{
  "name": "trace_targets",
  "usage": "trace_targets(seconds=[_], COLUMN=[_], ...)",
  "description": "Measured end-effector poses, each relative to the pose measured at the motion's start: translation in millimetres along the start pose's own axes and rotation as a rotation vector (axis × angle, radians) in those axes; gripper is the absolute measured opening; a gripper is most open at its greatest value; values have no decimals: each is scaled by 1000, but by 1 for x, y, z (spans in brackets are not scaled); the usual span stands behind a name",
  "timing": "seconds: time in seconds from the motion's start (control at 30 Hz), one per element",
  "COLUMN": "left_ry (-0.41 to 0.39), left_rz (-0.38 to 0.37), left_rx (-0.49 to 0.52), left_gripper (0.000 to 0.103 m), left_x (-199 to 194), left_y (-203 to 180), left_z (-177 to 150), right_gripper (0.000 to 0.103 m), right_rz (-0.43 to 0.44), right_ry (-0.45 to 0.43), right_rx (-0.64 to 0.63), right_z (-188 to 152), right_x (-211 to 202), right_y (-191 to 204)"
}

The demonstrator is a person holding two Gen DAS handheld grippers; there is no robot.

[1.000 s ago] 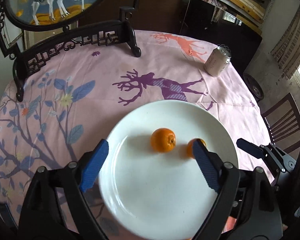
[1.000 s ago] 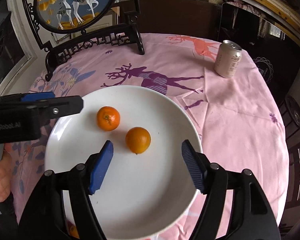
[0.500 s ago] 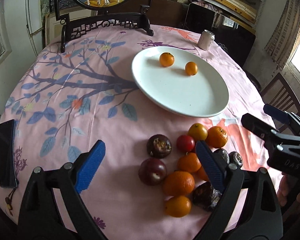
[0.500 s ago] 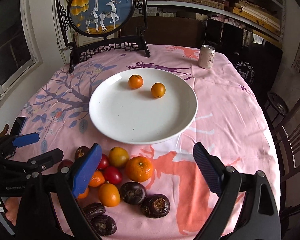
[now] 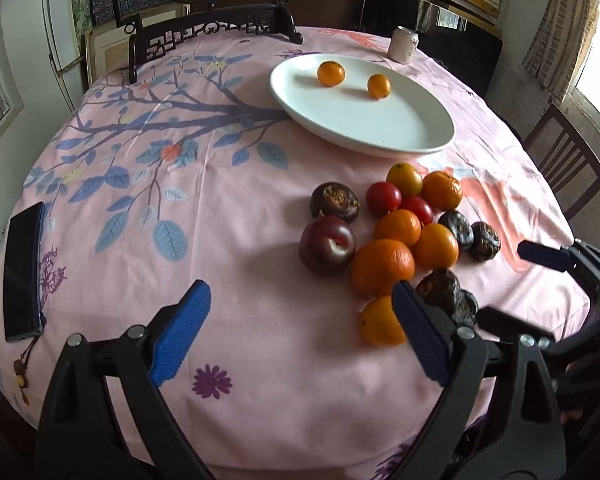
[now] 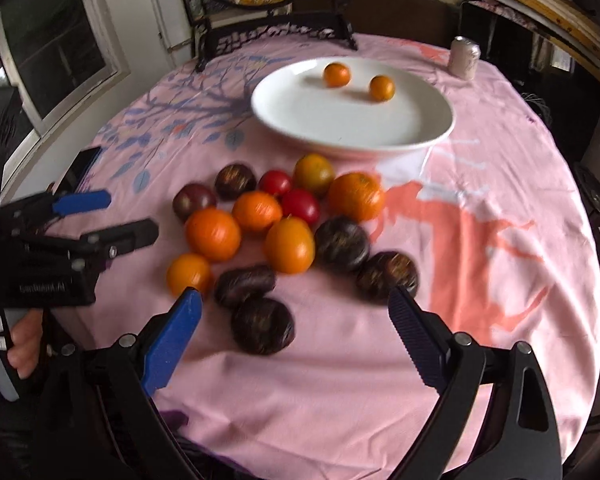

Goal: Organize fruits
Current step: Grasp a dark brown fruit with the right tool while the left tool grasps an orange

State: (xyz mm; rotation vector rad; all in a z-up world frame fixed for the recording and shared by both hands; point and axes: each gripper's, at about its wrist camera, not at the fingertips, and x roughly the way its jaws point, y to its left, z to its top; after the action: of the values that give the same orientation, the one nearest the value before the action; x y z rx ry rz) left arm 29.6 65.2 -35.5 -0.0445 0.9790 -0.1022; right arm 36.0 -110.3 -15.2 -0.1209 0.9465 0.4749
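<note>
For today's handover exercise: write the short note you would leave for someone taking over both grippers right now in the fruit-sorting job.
Left gripper: open, empty, above the cloth near the pile.
Right gripper: open, empty, over the pile's near edge.
White plate: holds two small oranges.
Fruit pile: oranges, red fruits and dark fruits, all loose on the tablecloth in front of the plate.
Done: two oranges plated.
Left: the rest of the pile, which nothing is gripping yet.

two oranges (image 5: 354,79) on plate (image 5: 380,128), fruit pile (image 5: 396,240) before it
</note>
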Motion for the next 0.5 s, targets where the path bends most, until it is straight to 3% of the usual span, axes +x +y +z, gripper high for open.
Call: trace_targets(seconds=[0.13, 0.2, 0.27, 0.3, 0.5], left_ry=[21, 31, 38, 44, 78], left_rz=[1, -1, -5, -5, -33], left_rx=[-7, -2, 8, 14, 63], left_gripper=[93, 93, 93, 93, 93], left_x=[1, 2, 2, 3, 13], left_y=[2, -1, -6, -9, -29], left_z=[-10, -14, -19, -20, -27], right_gripper=[92, 66, 53, 42, 41], right_rz=[-28, -22, -3, -20, -77], right_ry=[8, 20, 57, 34, -14], right_rx=[-20, -31, -39, -55, -17], right_z=[-12, -13, -15, -16, -19], right_x=[14, 22, 35, 34, 15], right_y=[12, 15, 17, 20, 7])
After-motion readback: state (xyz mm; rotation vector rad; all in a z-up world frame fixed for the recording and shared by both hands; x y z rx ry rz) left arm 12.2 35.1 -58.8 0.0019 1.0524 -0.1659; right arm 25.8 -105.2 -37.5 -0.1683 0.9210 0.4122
